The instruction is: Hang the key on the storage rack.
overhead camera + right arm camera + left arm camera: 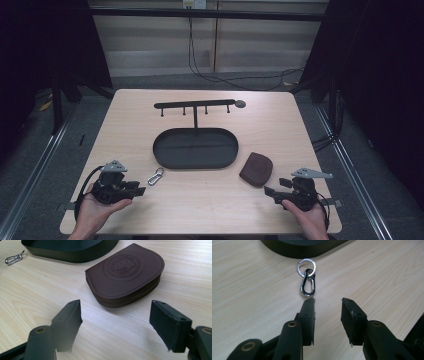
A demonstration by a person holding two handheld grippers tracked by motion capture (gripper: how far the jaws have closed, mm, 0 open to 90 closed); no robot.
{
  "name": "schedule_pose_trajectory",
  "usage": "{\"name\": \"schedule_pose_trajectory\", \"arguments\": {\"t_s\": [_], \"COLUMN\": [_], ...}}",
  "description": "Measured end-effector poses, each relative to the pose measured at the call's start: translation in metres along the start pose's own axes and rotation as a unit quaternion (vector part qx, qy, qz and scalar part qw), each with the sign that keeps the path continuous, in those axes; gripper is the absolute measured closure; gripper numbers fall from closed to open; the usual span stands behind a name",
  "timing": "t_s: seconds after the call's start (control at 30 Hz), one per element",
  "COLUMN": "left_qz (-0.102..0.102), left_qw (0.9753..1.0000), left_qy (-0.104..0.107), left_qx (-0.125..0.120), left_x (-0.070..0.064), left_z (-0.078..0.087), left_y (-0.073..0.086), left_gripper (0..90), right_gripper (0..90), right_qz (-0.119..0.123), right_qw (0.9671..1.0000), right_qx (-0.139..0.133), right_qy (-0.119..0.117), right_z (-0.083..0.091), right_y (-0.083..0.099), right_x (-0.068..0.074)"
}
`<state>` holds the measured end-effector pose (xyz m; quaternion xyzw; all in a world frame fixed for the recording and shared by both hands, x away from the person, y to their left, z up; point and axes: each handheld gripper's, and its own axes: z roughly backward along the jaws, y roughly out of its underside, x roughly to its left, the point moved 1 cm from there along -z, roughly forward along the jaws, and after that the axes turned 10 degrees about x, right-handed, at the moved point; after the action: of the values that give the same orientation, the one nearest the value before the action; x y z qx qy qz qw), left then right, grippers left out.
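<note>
the left gripper (141, 190) rests near the worktop's (280, 125) front-left corner, its fingers (308, 315) narrowly parted and empty, aimed at a silver carabiner clip (307, 283) lying just beyond them beside the black oval tray (165, 155). the right gripper (269, 191) sits near the front-right corner, fingers (68, 320) wide and empty, facing a brown zip pouch (127, 271) lying flat beside the tray's right end.

I'm seeing bare table (200, 200) lying across the lower middle of the frame, giving room to pass. The black tray (195, 148) and its hook rack (195, 105) are blocking the centre; the carabiner (155, 176) and brown pouch (256, 169) are flanking its lower edge.
</note>
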<state>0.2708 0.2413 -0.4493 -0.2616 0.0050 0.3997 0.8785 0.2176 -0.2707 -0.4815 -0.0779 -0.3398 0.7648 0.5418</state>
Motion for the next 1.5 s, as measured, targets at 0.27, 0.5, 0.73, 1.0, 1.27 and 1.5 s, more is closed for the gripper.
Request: {"name": "schedule_pose_trajectory", "arguments": {"t_s": [0.27,0.5,0.73,1.0,1.27,1.5], "left_qz": [-0.02,-0.006,0.0,0.008,0.004,-0.016], "left_qw": [0.9995,0.9991,0.9973,0.9945,0.9923,0.9906], "left_qy": [0.02,0.032,0.013,0.021,0.027,0.027], "left_qx": [0.016,0.027,0.072,0.102,0.121,0.133], "left_x": [0.007,0.016,0.025,0.035,0.036,0.031], "left_z": [-0.006,-0.011,-0.029,-0.042,-0.051,-0.054], "left_y": [-0.025,-0.038,-0.043,-0.049,-0.052,-0.061], "left_gripper": [67.9,63.5,67.3,68.0,68.7,71.1], "right_gripper": [25.6,25.6,25.6,25.6,25.6,25.6], "right_qz": [-0.003,0.001,0.004,0.002,0.005,0.006], "right_qw": [1.0,1.0,1.0,1.0,1.0,1.0], "right_qx": [0.0,0.001,0.001,0.004,0.005,0.006], "right_qy": [-0.001,-0.002,-0.002,-0.002,-0.002,-0.003], "right_z": [0.0,0.0,0.0,-0.001,-0.001,-0.002], "right_y": [0.0,0.0,0.0,0.0,0.0,0.0], "right_x": [0.0,0.0,0.0,0.001,0.001,0.0]}}
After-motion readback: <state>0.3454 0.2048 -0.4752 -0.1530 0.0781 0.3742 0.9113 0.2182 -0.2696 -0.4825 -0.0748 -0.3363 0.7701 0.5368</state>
